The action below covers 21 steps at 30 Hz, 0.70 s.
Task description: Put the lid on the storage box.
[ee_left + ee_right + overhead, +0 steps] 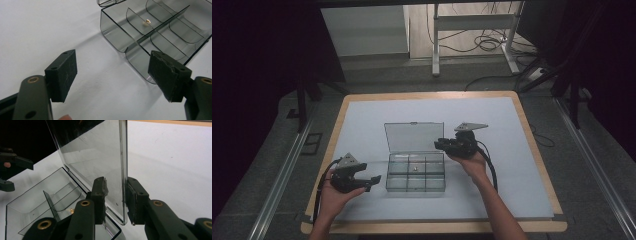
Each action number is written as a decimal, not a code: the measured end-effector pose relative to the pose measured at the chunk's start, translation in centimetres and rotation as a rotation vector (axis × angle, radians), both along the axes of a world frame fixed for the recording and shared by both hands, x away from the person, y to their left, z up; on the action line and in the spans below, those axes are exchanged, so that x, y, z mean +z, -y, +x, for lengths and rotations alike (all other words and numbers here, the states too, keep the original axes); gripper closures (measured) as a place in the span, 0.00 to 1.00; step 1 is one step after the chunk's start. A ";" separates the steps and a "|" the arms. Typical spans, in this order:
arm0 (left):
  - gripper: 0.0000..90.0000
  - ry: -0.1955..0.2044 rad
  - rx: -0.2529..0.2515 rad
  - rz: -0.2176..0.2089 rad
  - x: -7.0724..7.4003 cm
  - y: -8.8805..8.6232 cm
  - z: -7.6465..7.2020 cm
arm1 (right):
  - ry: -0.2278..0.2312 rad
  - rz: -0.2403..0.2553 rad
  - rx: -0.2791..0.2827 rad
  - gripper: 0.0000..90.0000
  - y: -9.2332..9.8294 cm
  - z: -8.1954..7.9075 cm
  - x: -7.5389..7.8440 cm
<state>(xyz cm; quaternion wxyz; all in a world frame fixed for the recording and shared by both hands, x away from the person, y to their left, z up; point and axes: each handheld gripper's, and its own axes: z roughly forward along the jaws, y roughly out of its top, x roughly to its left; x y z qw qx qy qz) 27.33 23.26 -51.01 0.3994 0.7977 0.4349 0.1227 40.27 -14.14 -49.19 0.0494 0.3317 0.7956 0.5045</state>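
Nearest the lens in the right gripper view, your right gripper (pixel 115 200) has its two black fingers (pixel 98 195) on either side of the side edge of the clear smoked-plastic hinged lid (pixel 95 157), low in the middle of the frame. The gap between them is narrow; the right-hand finger lies against the lid's edge, but a sliver of space shows beside the left-hand one, so I cannot tell whether the lid is truly pinched. Settle that first: close gently until both pads sit flat on the plastic, and do not squeeze hard, since the panel is thin and likely to flex or slip.

In the high view the transparent grey compartment box (pixel 415 172) sits at the centre of the white tabletop (pixel 362 125), its lid standing upright behind the tray, with the right gripper (pixel 451 145) at the lid's right edge. A small brass-coloured part (pixel 414 169) lies in a middle compartment.

Swing the lid along the arc of its hinge rather than pushing straight, otherwise the light box will probably slide or tip.

Your left gripper (pixel 371 181), lower left in the high view, hovers just beside the box with its fingers (pixel 62 75) wide apart and empty. Bring it against the tray's near wall to steady the box while the lid turns.
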 end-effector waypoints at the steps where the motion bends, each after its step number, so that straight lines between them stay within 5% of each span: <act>1: 0.27 0.000 -0.001 0.001 0.0 0.0 0.0 | 0.001 0.001 0.000 0.77 0.0 0.0 0.0; 21: 0.27 0.001 -0.002 0.001 0.0 0.0 0.0 | 0.019 0.019 0.011 0.76 0.4 -0.6 0.4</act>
